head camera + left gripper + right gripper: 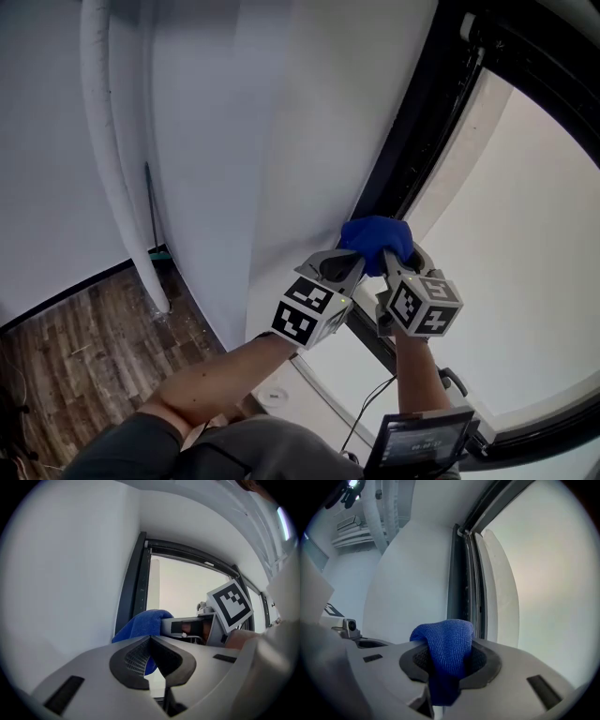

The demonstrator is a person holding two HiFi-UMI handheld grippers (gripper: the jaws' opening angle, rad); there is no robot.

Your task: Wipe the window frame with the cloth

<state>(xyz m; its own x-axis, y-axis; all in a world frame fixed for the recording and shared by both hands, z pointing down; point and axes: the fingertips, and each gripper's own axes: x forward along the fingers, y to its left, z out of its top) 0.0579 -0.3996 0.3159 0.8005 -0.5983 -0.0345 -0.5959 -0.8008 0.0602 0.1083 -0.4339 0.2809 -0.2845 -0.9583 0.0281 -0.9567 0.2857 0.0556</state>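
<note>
Cloth (375, 242), blue microfibre, clamped in our right gripper (449, 660) beside the black window frame (412, 141). Our left gripper (151, 643) has jaws together, empty.

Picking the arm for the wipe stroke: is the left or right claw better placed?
Right. The right claw is shut on the blue cloth, which faces the black window frame just ahead. The left claw is shut on nothing, beside it.
</note>
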